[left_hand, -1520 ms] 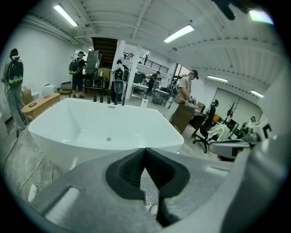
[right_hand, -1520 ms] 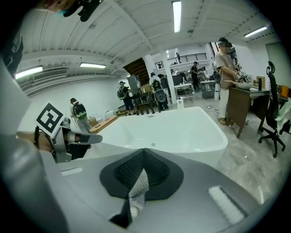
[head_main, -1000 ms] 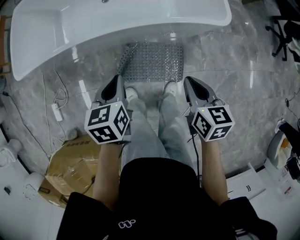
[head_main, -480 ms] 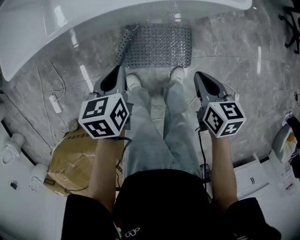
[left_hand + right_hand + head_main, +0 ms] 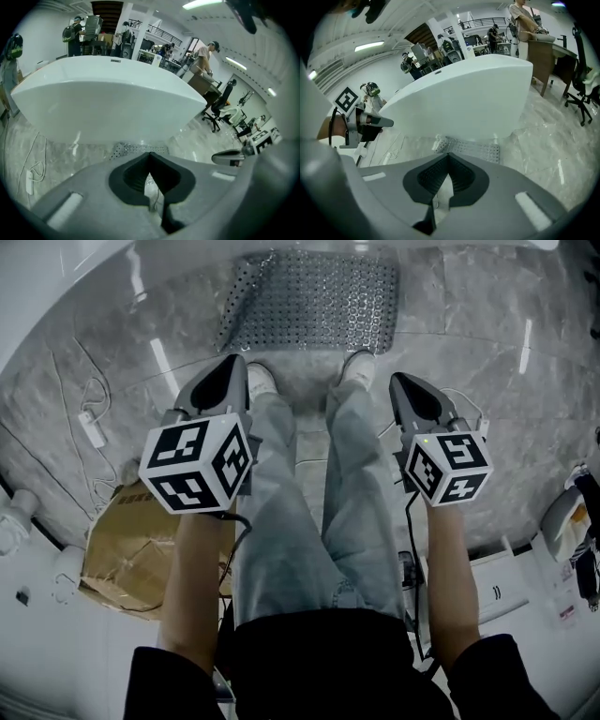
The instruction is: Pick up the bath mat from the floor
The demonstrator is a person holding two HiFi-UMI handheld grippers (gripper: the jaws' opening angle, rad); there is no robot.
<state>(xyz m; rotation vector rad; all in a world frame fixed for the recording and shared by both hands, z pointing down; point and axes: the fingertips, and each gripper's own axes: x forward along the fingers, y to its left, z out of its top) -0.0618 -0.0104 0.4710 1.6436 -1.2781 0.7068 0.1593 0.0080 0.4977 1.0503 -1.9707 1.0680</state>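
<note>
Lying on the marble floor [image 5: 525,427] at the foot of the white bathtub [image 5: 108,103], the perforated bath mat [image 5: 314,301] was seen just ahead of the person's shoes [image 5: 261,379]. A cardboard box [image 5: 122,549] — taped shut, its contents hidden — was set at the left. The left gripper [image 5: 230,362] and right gripper [image 5: 403,381] were held apart from the mat — jaws pressed together, nothing gripped.

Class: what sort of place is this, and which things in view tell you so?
Probably a bathroom mock-up inside an open workshop: a bathtub and bath mat on marble-look floor, with an office chair behind.
</note>
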